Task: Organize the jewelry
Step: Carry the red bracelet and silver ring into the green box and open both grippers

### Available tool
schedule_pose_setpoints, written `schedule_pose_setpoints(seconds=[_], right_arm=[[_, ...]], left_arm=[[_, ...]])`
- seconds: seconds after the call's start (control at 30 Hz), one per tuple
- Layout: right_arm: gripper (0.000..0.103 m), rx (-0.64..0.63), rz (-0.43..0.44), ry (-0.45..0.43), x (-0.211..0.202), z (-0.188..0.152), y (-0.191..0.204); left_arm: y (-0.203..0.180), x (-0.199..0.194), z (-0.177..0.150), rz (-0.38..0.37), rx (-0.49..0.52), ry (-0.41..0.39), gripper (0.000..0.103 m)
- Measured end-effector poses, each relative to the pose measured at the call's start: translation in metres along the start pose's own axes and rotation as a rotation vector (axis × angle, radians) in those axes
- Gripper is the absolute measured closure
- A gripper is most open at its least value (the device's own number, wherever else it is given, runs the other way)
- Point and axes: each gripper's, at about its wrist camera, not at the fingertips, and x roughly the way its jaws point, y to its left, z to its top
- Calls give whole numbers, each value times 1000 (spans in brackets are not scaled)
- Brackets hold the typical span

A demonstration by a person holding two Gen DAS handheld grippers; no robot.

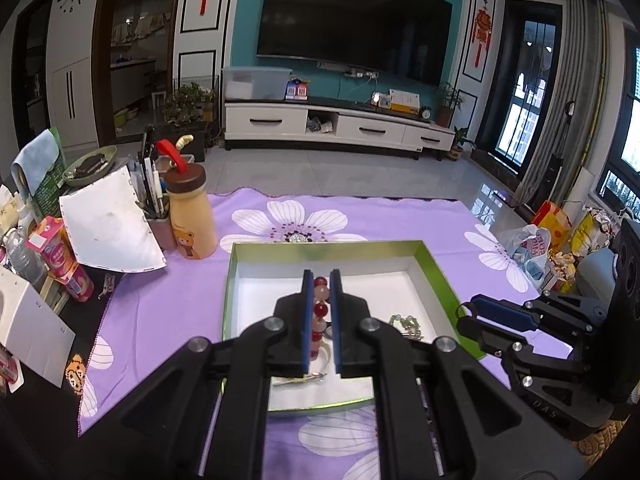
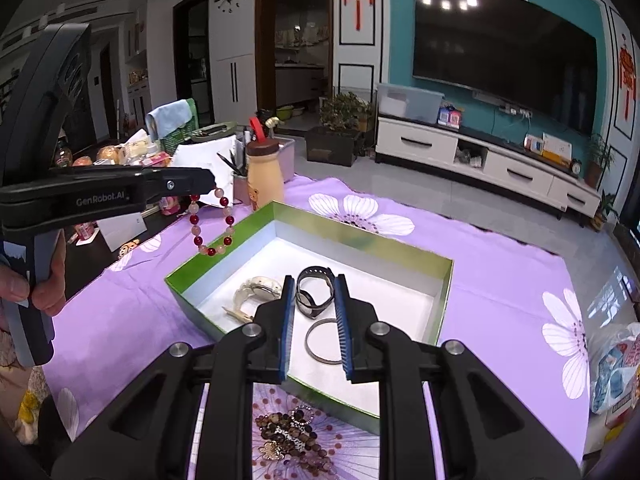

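Nearest to the right wrist camera lay a heap of dark beaded jewelry (image 2: 294, 436) on the purple flowered cloth (image 2: 500, 280), just before the near rim of the green box (image 2: 360, 236). Over that rim the right gripper (image 2: 316, 320) hovered with its jaws moderately open and nothing between them. Inside the box, going farther, were a thin metal bangle (image 2: 322, 342), a black watch (image 2: 314, 292) and a pale watch (image 2: 256, 290) to its left. At the far left, the left gripper (image 2: 208, 188) held the red and pink bead bracelet (image 2: 212, 222) in the air, above the cloth near the left wall of the box; its jaws were closed narrowly on the beads.

I judge the bracelet light and limp, the beads smooth and slippery, so a pinch across one or two beads seems best. In the left wrist view its lower loop was hidden behind the fingers, and a small chain-like piece (image 1: 408, 326) was hard to identify.
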Motion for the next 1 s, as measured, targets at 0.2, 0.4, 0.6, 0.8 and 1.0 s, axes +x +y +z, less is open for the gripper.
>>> schedule_pose_setpoints(seconds=[0.2, 0.4, 0.6, 0.8, 1.0], right_arm=[[84, 32, 3, 29, 15, 3, -9], [84, 82, 16, 81, 39, 4, -24], [84, 157, 37, 159, 70, 1, -39], [84, 185, 29, 217, 91, -1, -47], [84, 201, 11, 261, 107, -3, -53]], left_arm=[[19, 32, -2, 18, -42, 59, 96], [42, 61, -8, -3, -113, 128, 96], [53, 86, -11, 2, -151, 180, 96], [51, 109, -10, 34, -130, 220, 96], [49, 123, -15, 47, -122, 256, 96]])
